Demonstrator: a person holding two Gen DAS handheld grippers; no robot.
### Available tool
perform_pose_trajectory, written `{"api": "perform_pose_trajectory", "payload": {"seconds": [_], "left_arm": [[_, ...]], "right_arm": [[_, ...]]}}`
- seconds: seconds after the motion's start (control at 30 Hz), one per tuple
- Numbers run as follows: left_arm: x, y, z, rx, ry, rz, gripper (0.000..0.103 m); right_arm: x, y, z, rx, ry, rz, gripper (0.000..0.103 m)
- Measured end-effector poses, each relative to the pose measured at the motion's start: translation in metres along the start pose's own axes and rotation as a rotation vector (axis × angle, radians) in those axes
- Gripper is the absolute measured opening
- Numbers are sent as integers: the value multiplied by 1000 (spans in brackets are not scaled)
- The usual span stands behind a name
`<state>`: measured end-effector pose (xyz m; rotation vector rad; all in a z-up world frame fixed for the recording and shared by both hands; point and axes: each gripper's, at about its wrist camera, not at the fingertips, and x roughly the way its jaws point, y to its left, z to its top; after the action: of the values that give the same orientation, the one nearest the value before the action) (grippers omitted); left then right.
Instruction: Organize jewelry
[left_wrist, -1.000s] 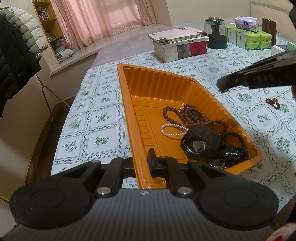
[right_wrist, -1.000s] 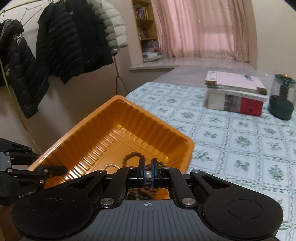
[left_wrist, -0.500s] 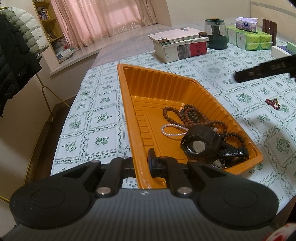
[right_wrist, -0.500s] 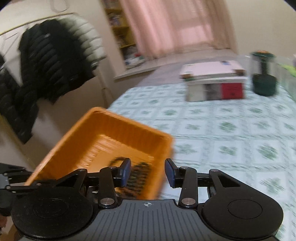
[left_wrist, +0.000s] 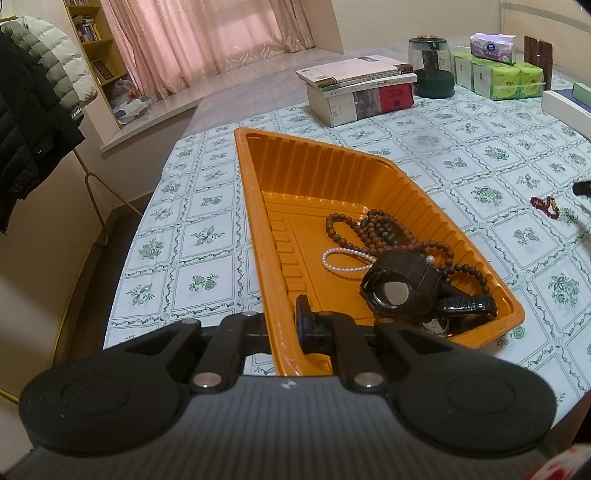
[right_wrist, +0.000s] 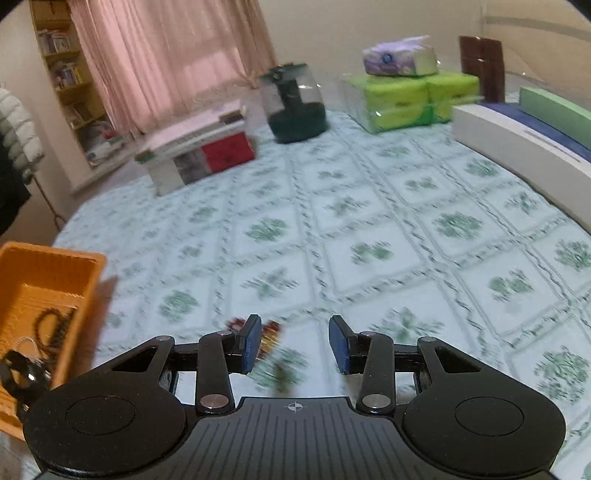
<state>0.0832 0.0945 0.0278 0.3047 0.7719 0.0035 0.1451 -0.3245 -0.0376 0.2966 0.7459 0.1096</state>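
An orange tray (left_wrist: 255, 221) lies on the flowered tablecloth and holds brown bead strings (left_wrist: 373, 232), a white pearl bracelet (left_wrist: 343, 260) and a black watch (left_wrist: 399, 291). My left gripper (left_wrist: 284, 321) is shut on the tray's near rim, one finger outside the wall and one inside. A dark red bead bracelet (left_wrist: 546, 206) lies on the cloth to the right of the tray. The right wrist view is blurred. In it my right gripper (right_wrist: 295, 341) stands open low over the cloth, and the red bracelet (right_wrist: 269, 332) shows partly behind its left finger. The tray (right_wrist: 55, 258) is at the left there.
At the back of the table are a stack of books (left_wrist: 362, 88), a dark green glass jar (left_wrist: 430, 66) and green tissue packs (left_wrist: 498, 77). A white box (right_wrist: 517, 133) lines the right edge. Coats (left_wrist: 29, 110) hang on a rack left of the table.
My right gripper opened over the tray, leaving a pearl piece beside the watch, then swung right and down to the red bracelet on the cloth. The left gripper kept still.
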Motion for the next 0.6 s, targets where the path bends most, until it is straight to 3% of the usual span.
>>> {"api": "perform_pose_trajectory", "payload": {"seconds": [0.37, 0.6], "left_arm": [[-1, 0, 0, 3, 1, 3, 9], [-1, 0, 1, 3, 1, 3, 9]], "right_arm": [[30, 25, -12, -158, 42, 29, 41], [50, 41, -18, -274, 56, -37, 28]]}}
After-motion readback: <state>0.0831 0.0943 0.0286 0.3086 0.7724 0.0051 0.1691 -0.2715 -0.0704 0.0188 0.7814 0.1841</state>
